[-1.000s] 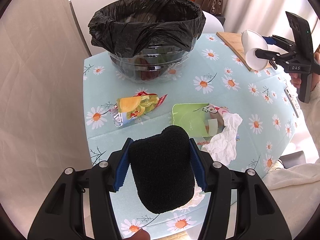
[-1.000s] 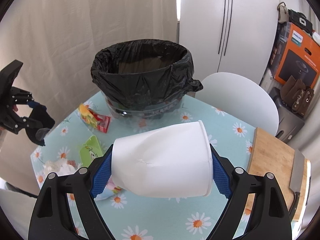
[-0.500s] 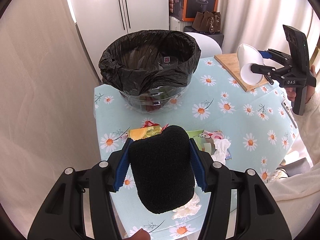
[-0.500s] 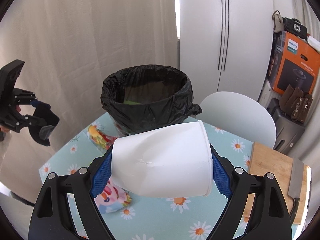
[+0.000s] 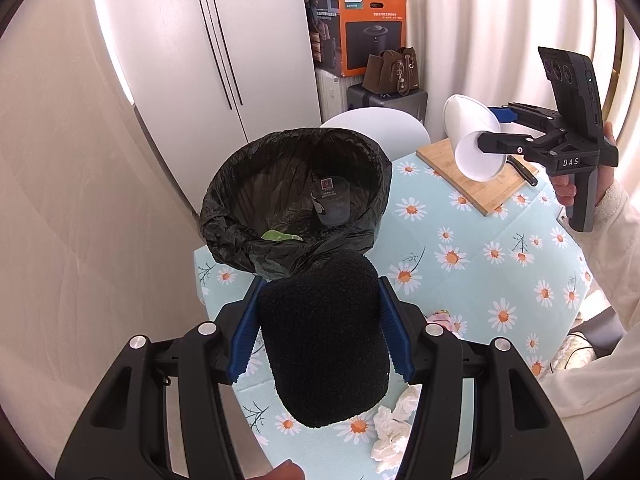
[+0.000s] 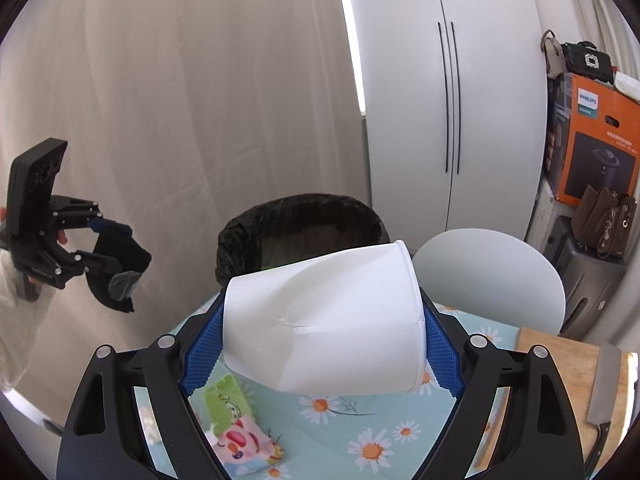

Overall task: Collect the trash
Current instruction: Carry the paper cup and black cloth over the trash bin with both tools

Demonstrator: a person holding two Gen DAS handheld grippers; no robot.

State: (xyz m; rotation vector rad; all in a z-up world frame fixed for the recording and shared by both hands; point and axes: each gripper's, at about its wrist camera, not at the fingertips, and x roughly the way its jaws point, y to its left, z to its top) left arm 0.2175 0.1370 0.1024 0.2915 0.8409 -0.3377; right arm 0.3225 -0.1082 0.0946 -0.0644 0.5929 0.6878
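A white cupboard (image 5: 208,52) and pale curtains (image 6: 180,120) stand behind a table (image 5: 492,240) that has a light blue cloth with daisies. On the far side of the table sits a bin (image 5: 296,200) lined with a black bag; inside it I can see a dark cup and a green scrap. Behind the bin is a white chair (image 6: 492,276). An orange box (image 5: 360,24) and a brown bag (image 5: 394,70) are stacked near the cupboard. At the right edge of the table lies a wooden board (image 5: 476,184), and in the right wrist view a knife (image 6: 604,388) lies on it.

The left gripper (image 5: 320,332) is closed on a black sock (image 5: 324,340); the blue pads press on both sides of it, and it is held in the air above the near edge of the table, in front of the bin. The right gripper (image 6: 320,336) is closed on a white cup (image 6: 324,320), which lies sideways between the pads, with a dent and a crease in its wall. From the left view this cup hangs above the board, to the right of the bin. A hand (image 5: 568,192) with a cream sleeve holds the grip of the right gripper.

Smaller trash lies on the cloth: a crumpled tissue (image 5: 392,428) near the front edge, and a green wrapper (image 6: 224,396) beside a pink one (image 6: 240,440) with a cartoon pig.
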